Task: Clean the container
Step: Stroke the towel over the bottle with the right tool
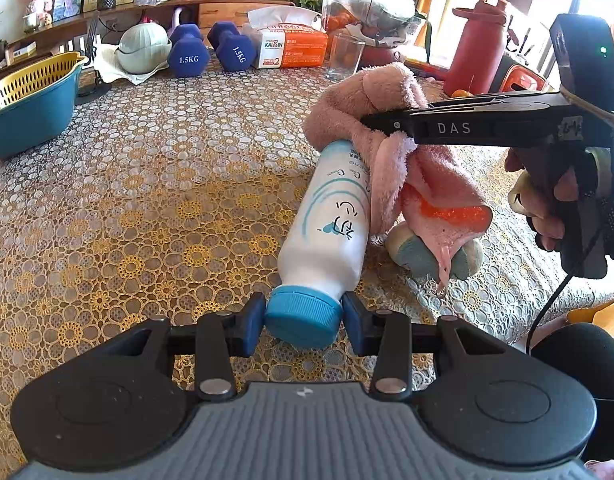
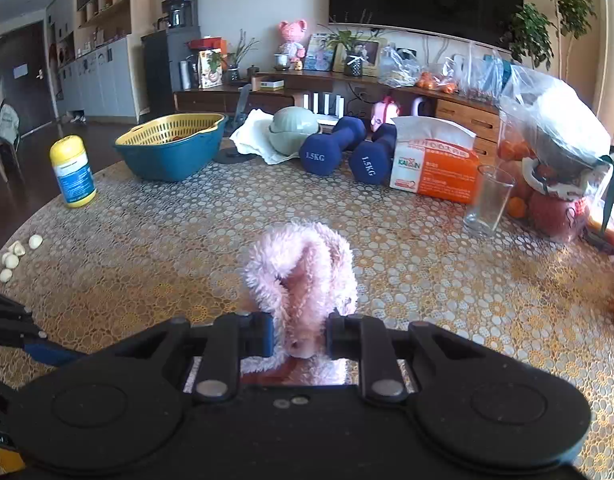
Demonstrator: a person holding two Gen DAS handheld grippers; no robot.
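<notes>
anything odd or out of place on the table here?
Loose garlic cloves lie scattered at the table's left edge, away from the basket. Nothing looks spilled or broken. The bottle is tilted only because the left gripper holds its cap while the right gripper presses the pink cloth on it.

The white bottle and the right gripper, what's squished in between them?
A fluffy pink cloth. In the left wrist view, the right gripper presses it onto the white bottle, which the left gripper grips by its blue cap.

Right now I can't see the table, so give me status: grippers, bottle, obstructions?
Left gripper shut on white bottle at its blue cap. Right gripper shut on pink cloth, draped over bottle's far end. Nothing blocking.
</notes>
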